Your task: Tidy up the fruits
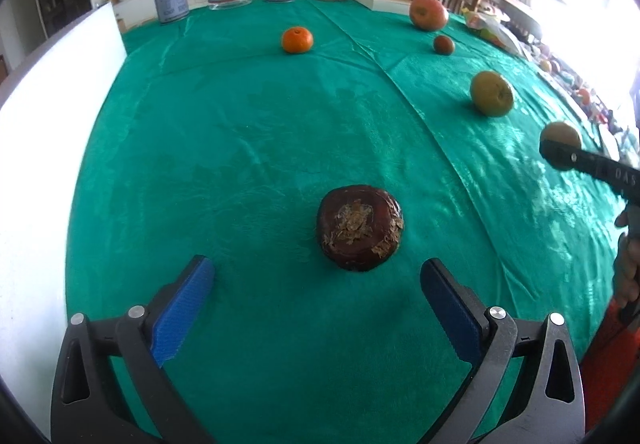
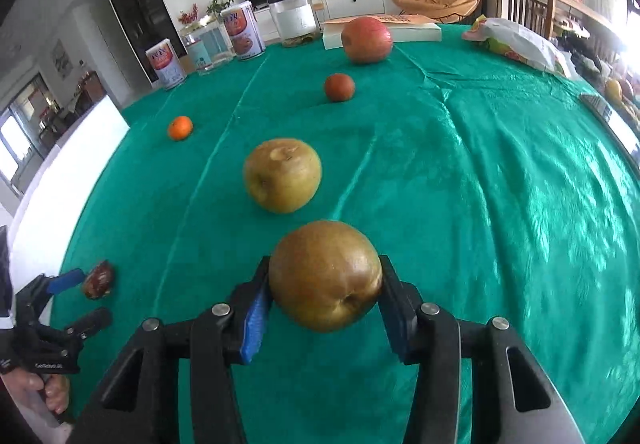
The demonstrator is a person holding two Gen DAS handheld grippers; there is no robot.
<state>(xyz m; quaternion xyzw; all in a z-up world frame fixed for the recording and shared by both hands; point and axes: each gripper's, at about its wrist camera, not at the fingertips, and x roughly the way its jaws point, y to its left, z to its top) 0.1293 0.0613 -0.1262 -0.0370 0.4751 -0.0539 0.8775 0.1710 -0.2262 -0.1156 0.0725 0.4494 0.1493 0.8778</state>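
Observation:
My left gripper [image 1: 318, 276] is open, its blue pads either side of and just short of a dark brown wrinkled fruit [image 1: 359, 226] on the green cloth; this fruit also shows in the right wrist view [image 2: 98, 279]. My right gripper [image 2: 325, 278] is shut on a brown pear [image 2: 325, 276], also visible in the left wrist view [image 1: 561, 139]. A second yellow-brown pear [image 2: 282, 175] lies just beyond it. Farther back are a small orange [image 2: 180, 127], a small red fruit [image 2: 339, 87] and a large red apple [image 2: 367, 39].
Two labelled cans [image 2: 243, 31], a glass jar [image 2: 206, 47] and a clear canister [image 2: 295, 19] stand at the table's far edge [image 1: 224, 9]. A white box [image 2: 400, 31] and a plastic bag [image 2: 520, 43] lie at the back right. A white board [image 1: 48, 103] borders the left side.

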